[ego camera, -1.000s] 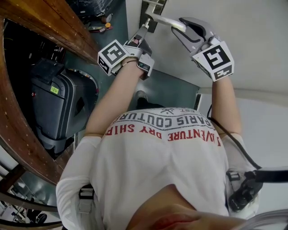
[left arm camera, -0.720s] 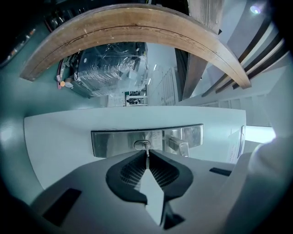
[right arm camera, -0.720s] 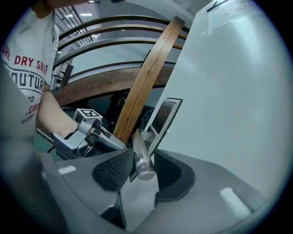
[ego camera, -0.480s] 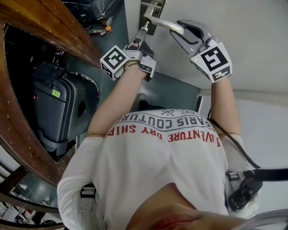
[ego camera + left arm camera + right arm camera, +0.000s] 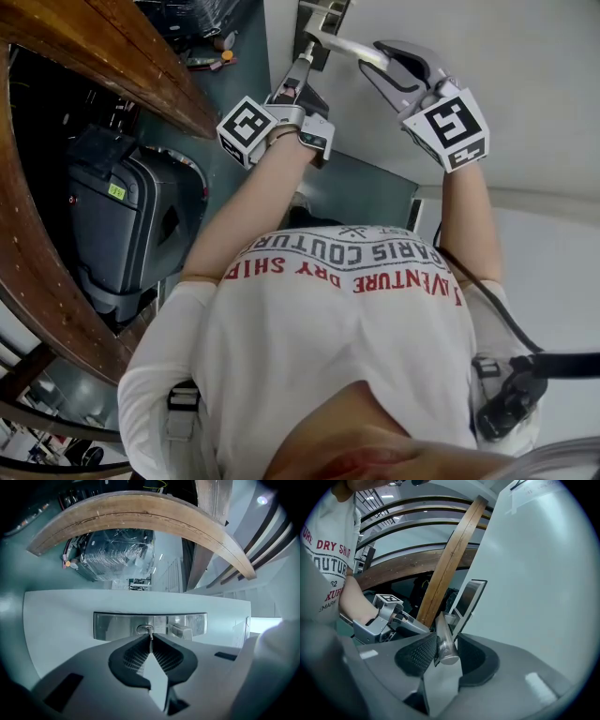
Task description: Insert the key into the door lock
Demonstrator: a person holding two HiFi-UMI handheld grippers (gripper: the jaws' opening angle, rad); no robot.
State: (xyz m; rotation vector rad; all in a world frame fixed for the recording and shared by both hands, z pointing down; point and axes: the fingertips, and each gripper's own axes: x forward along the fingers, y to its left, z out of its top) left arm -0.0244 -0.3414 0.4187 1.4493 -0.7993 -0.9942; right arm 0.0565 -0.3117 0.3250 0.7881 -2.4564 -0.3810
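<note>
A steel lock plate (image 5: 112, 625) sits on the white door (image 5: 534, 66), with the keyhole (image 5: 145, 629) at its middle. My left gripper (image 5: 150, 641) is shut on a thin metal key (image 5: 150, 637) whose tip is in the keyhole. In the head view the left gripper (image 5: 302, 67) points at the lock plate (image 5: 323, 19). The silver door handle (image 5: 445, 641) lies between the jaws of my right gripper (image 5: 446, 644). Those jaws have closed in slightly and both pads touch the handle. From above, the right gripper (image 5: 377, 58) grips the handle (image 5: 347, 45) at its free end.
A curved wooden rail (image 5: 112, 56) runs along the left, with a dark suitcase (image 5: 122, 234) below it. A plastic-wrapped stack (image 5: 117, 555) stands beyond the door edge. The person's white printed shirt (image 5: 347, 319) fills the lower head view.
The left gripper has rolled a little, and its marker cube has shifted right and down in the head view. The right gripper stays on the handle.
</note>
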